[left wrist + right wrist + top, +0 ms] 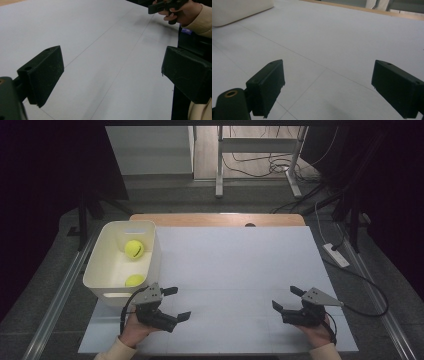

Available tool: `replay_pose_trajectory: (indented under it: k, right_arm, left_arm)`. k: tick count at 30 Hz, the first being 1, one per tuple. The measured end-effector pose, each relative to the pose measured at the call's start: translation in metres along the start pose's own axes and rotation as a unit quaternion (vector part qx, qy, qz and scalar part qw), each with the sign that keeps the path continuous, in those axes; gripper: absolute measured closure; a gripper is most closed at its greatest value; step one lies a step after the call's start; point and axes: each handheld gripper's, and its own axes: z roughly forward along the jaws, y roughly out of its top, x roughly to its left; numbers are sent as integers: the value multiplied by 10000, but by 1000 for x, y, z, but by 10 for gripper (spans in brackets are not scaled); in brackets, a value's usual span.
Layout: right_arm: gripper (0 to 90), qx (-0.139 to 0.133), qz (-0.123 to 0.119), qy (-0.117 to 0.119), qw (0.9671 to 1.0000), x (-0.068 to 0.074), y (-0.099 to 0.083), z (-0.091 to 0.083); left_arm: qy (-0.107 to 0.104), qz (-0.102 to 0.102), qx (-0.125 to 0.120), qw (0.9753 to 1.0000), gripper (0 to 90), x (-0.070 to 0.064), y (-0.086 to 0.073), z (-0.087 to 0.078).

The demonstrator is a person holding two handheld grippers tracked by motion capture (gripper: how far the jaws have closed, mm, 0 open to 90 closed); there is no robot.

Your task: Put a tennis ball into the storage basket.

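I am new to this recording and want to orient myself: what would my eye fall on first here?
Two bright yellow tennis balls lie in a white bin at the table's left edge. Nearer the person, the left gripper and right gripper hover open over the bare white table, holding nothing.

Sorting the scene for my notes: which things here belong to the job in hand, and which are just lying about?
Job:
- two tennis balls
- white bin holding them
- left hand-held gripper, open
- right hand-held gripper, open

Lying about:
- power strip on the floor
- cables
- table legs behind
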Motion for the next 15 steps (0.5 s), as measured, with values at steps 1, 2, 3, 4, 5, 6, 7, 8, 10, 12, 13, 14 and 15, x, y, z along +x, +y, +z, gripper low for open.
replay_pose_trajectory:
  k: [1, 2, 3, 4, 5, 6, 7, 8, 10, 12, 13, 14, 15]
  right_arm:
    - [110, -6, -1, 7, 10000, 0, 0, 0]
    - [110, -9, -7, 23, 10000, 0, 0, 0]
    - [110, -13, -23, 35, 10000, 1, 0, 0]
    - [110, -19, -30, 50, 10000, 1, 0, 0]
    - [110, -21, -33, 59, 10000, 1, 0, 0]
    - [110, -18, -36, 67, 10000, 1, -1, 0]
    - [110, -11, -34, 76, 10000, 1, -1, 0]
    - [110, -15, -29, 95, 9999, 1, -1, 0]
    - [109, -4, -42, 102, 9999, 1, -1, 1]
    - [109, -2, -48, 115, 9999, 1, -2, 1]
    - [109, 8, -53, 118, 9999, 2, -2, 1]
    - [109, 13, -54, 131, 9999, 2, -2, 1]
    - [109, 10, -59, 141, 9999, 2, -2, 1]
  left_arm:
    - [2, 7, 13, 10000, 49, 0, -2, 0]
    - [-3, 9, 23, 10000, 48, 0, -3, 1]
    - [-12, 11, 40, 10000, 48, 1, -5, 1]
    - [-11, -2, 45, 10000, 48, 1, -6, 1]
    - [-10, -15, 51, 10000, 47, 2, -8, 1]
    - [-10, -37, 52, 10000, 47, 2, -10, 1]
    - [-8, -51, 77, 10000, 47, 2, -12, 2]
    - [-5, -53, 108, 9999, 47, 2, -14, 2]
    - [22, -40, 148, 9999, 43, 2, -18, 2]
    - [55, -77, 132, 9999, 43, 3, -21, 2]
    - [68, -96, 129, 9998, 44, 4, -23, 1]
    - [74, -109, 131, 9998, 44, 5, -24, 1]
    - [74, -123, 128, 9998, 44, 5, -26, 1]
